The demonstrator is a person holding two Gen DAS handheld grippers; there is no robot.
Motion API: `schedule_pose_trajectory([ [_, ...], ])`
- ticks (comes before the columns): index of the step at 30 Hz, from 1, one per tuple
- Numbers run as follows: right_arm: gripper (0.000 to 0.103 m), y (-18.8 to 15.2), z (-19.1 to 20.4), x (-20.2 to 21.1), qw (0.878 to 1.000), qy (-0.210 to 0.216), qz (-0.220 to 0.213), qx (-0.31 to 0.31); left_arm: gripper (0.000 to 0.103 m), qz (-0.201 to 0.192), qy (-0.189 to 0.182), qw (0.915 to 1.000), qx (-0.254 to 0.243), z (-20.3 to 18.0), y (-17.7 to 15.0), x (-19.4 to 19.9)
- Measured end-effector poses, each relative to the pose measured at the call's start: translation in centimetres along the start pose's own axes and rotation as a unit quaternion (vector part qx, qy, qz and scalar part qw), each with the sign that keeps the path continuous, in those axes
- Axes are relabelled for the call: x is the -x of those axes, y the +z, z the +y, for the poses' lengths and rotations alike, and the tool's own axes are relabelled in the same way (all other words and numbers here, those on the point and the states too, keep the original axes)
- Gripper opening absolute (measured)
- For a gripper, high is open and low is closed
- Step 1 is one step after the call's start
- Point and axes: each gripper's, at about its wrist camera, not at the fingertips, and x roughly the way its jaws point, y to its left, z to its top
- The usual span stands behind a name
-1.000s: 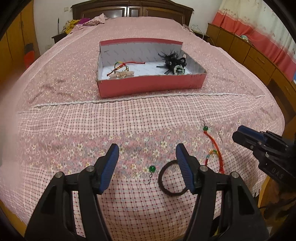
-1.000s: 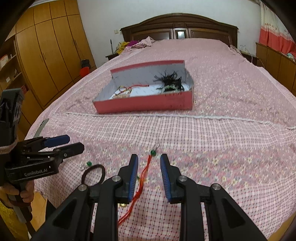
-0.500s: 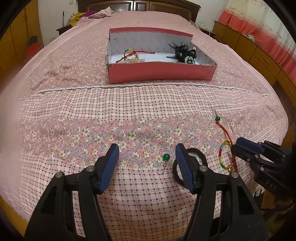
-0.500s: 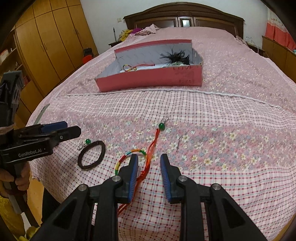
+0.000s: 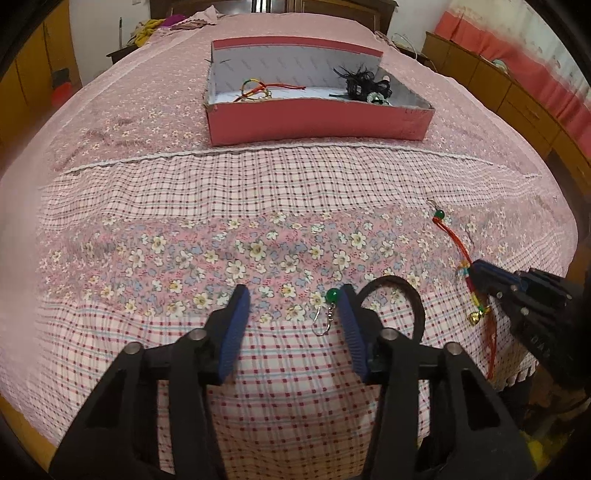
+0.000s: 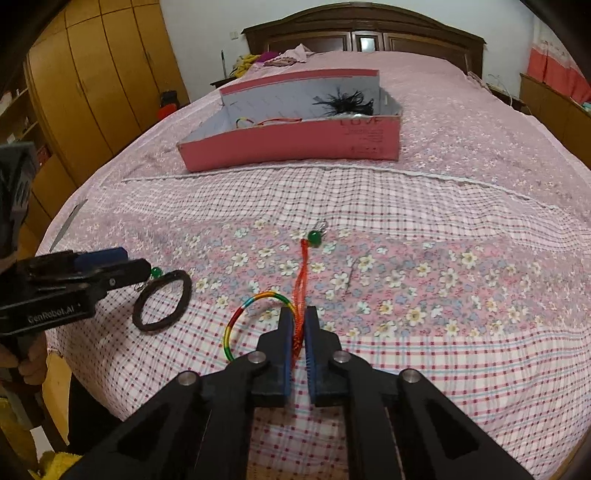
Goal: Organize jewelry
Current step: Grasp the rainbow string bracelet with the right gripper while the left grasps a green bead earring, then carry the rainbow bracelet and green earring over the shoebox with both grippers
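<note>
A red cord bracelet [image 6: 300, 284] with a green bead and a rainbow loop lies on the bed near the front edge; it also shows in the left wrist view [image 5: 460, 251]. My right gripper [image 6: 298, 316] is shut on its red cord. My left gripper [image 5: 291, 299] is open and low over the bed, with a green bead earring [image 5: 330, 301] just inside its right finger and a black hair tie [image 5: 399, 299] just outside it. The pink box [image 5: 317, 120] farther up the bed holds another bracelet and a black feathered piece.
The bed's front edge is right under both grippers. Wooden wardrobes [image 6: 92, 92] stand to the left and low cabinets [image 5: 517, 96] to the right. The headboard [image 6: 362, 33] and some clothes are at the far end.
My right gripper has lowered onto the red cord and closed on it. My left gripper has moved down and forward, so the earring now sits between its fingers.
</note>
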Motion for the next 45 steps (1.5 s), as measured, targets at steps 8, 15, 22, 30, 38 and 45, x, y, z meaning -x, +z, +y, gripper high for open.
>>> schedule_pose_trajectory([
  [8, 0.007, 0.2, -1.0, 0.9, 1.0, -0.006, -0.014, -0.008, 0.03, 0.003, -0.006, 0.9999, -0.014, -0.9, 0.1, -0.7],
  [15, 0.007, 0.3, -1.2, 2.1, 0.999, 0.003, -0.03, -0.014, 0.014, 0.007, 0.0, 0.9996, -0.026, -1.6, 0.4, -1.9],
  [22, 0.007, 0.8, -1.0, 3.5, 0.999, 0.01, -0.047, -0.014, 0.001, 0.004, -0.005, 0.9992, -0.041, -2.5, 0.6, -2.7],
  [30, 0.007, 1.1, -1.0, 3.9, 0.998, 0.013, -0.053, -0.017, 0.0, -0.004, -0.011, 0.9993, -0.036, -2.2, 0.5, -1.9],
  [38, 0.007, 1.7, -1.1, 4.6, 0.998, 0.013, -0.065, -0.013, 0.0, -0.026, -0.01, 0.9991, -0.034, -2.0, 0.8, 0.4],
  [45, 0.007, 2.3, -0.9, 5.3, 0.997, 0.013, -0.074, -0.008, 0.0, -0.047, -0.012, 0.9985, -0.025, -1.5, 1.6, 2.3],
])
